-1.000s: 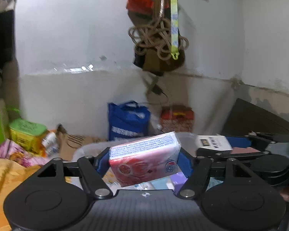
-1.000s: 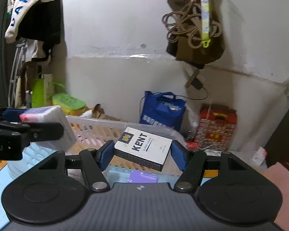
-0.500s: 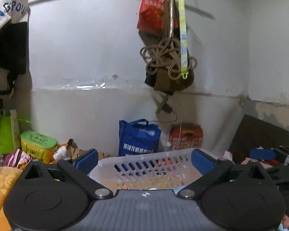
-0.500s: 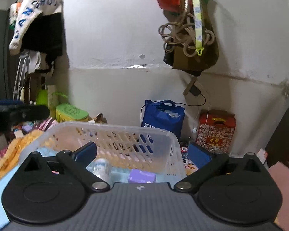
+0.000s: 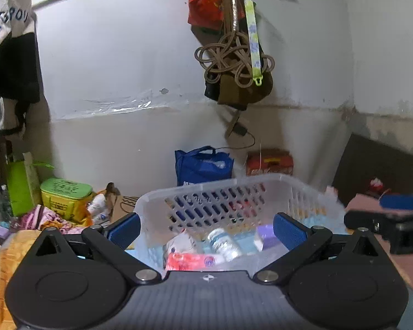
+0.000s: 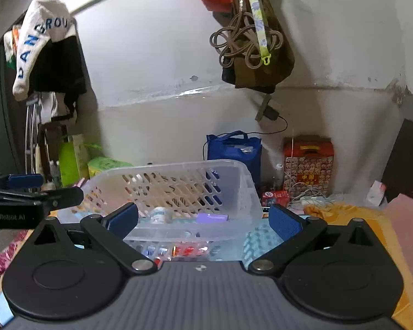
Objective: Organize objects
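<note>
A translucent white plastic basket [image 5: 234, 189] sits in front of both grippers; it also shows in the right wrist view [image 6: 179, 173]. Inside lie a red-and-white tissue pack [image 5: 190, 260], a small clear bottle [image 5: 224, 243] and a purple box [image 5: 264, 238]. The bottle [image 6: 159, 214] and the purple box [image 6: 212, 217] show in the right wrist view too. My left gripper [image 5: 206, 228] is open and empty just before the basket. My right gripper [image 6: 203, 220] is open and empty at the basket's near wall. The left gripper shows at the left edge of the right wrist view [image 6: 27, 195].
A blue bag [image 5: 202, 165] and a red box [image 5: 269, 162] stand by the far wall. A green container [image 5: 66, 198] and clutter lie at left. Ropes and bags [image 5: 234, 63] hang on the wall. Orange and pink cloth [image 6: 371, 220] covers the surface at right.
One second ago the left gripper held the tissue pack and the right held a Kent cigarette box. Both have opened and are empty; the tissue pack now lies in the basket.
</note>
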